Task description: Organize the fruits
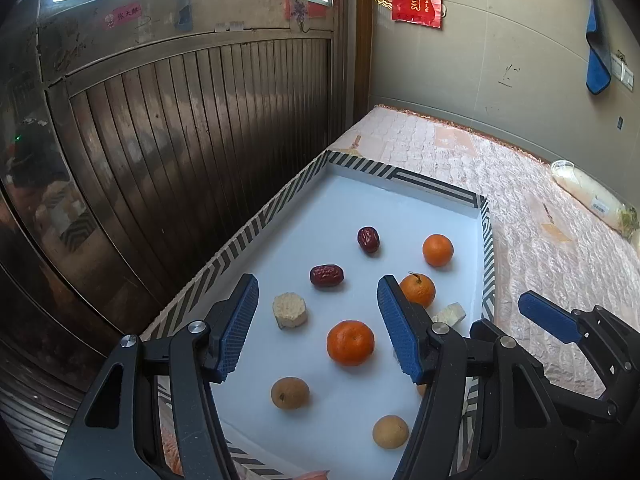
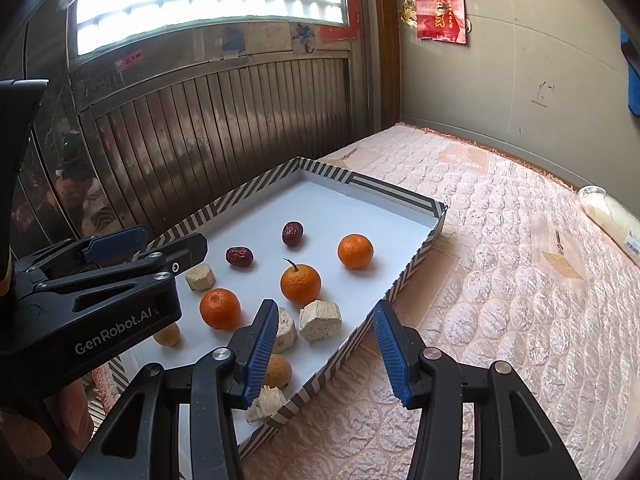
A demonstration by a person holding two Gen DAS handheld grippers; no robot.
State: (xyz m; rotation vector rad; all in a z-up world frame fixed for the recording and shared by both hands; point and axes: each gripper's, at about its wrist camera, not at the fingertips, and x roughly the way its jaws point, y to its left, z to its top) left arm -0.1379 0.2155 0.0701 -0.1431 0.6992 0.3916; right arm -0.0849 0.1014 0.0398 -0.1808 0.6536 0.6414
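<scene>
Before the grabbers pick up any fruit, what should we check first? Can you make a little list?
1. Left gripper open and empty: ok.
2. Right gripper open and empty: ok.
3. Fruit all inside the striped tray: ok.
4. Nearest orange free to grab, nothing touching it: ok.
5. Two red dates lying apart from each other: ok.
6. Somewhere to sort the fruit into: cannot tell, no bowl or second tray shows.
</scene>
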